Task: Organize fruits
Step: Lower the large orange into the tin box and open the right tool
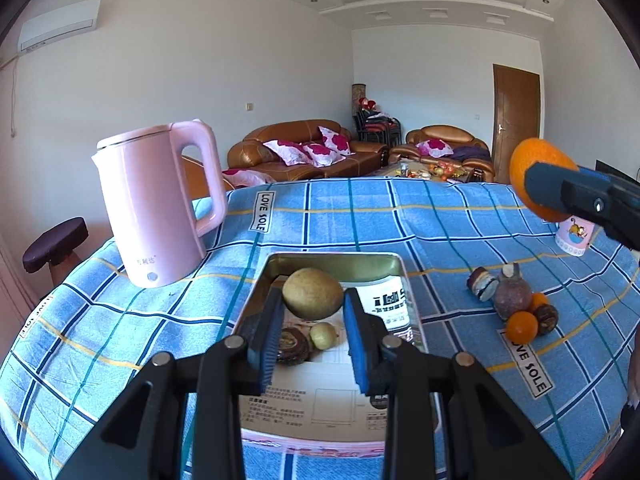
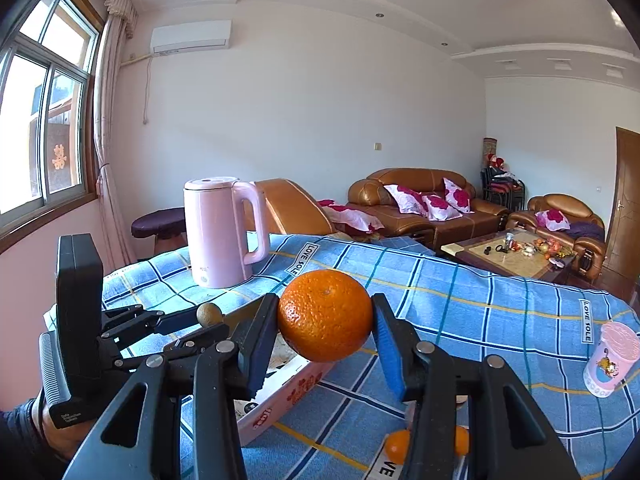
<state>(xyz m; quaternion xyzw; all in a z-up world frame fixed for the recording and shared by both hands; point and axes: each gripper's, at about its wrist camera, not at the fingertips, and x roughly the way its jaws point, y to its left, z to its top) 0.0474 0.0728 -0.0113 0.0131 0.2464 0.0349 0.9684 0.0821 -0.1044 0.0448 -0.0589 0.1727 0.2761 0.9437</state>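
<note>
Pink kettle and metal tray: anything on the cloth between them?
Nothing: between the pink kettle and the metal tray, the left wrist view shows only bare checked tablecloth.

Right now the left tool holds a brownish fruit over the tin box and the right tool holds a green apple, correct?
Not quite. The right tool holds an orange, not a green apple, as the right wrist view shows. The left tool does hold the brownish fruit over the tin box.

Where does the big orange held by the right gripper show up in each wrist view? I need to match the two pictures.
Left wrist view: the big round orange is at the far right edge, above the table, partly covered by the right gripper.
Right wrist view: the orange sits in the centre, clamped between the blue pads.
Shared landmark: the pink electric kettle on the blue checked tablecloth, left of the orange in both views.
</note>
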